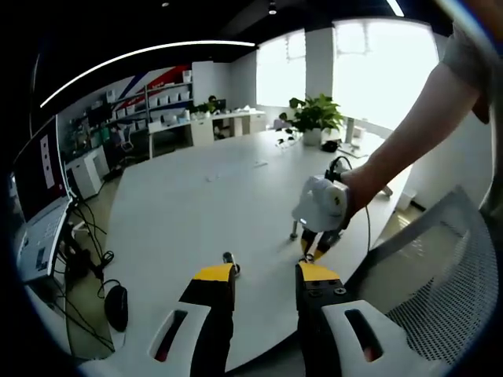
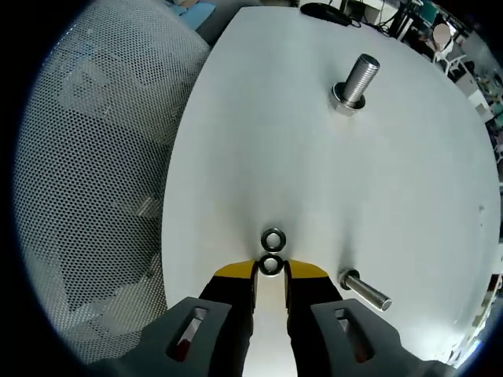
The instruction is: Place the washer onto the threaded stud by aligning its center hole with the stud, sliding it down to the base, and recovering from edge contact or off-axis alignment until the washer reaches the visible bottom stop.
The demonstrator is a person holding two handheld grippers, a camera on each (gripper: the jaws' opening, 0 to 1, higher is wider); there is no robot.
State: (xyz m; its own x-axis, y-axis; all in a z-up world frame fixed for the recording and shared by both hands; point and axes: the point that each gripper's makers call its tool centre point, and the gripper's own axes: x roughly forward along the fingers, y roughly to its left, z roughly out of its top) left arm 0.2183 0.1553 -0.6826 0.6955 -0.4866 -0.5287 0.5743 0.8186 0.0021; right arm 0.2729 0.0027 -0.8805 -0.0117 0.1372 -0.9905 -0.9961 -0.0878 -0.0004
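Right gripper (image 2: pixel 270 271) has our jaws clenched on a washer (image 2: pixel 270 265), a second washer (image 2: pixel 273 239) touching it, well short of the upright threaded stud (image 2: pixel 356 82), ready for carrying across.

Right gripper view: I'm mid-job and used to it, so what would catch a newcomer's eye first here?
Probably the upright threaded stud standing alone on the white table, far ahead of the jaws. Next, two washers: one lies flat on the table, the other washer sits right at the right gripper between its yellow tips. A second, smaller stud lies on its side just right of the jaws.
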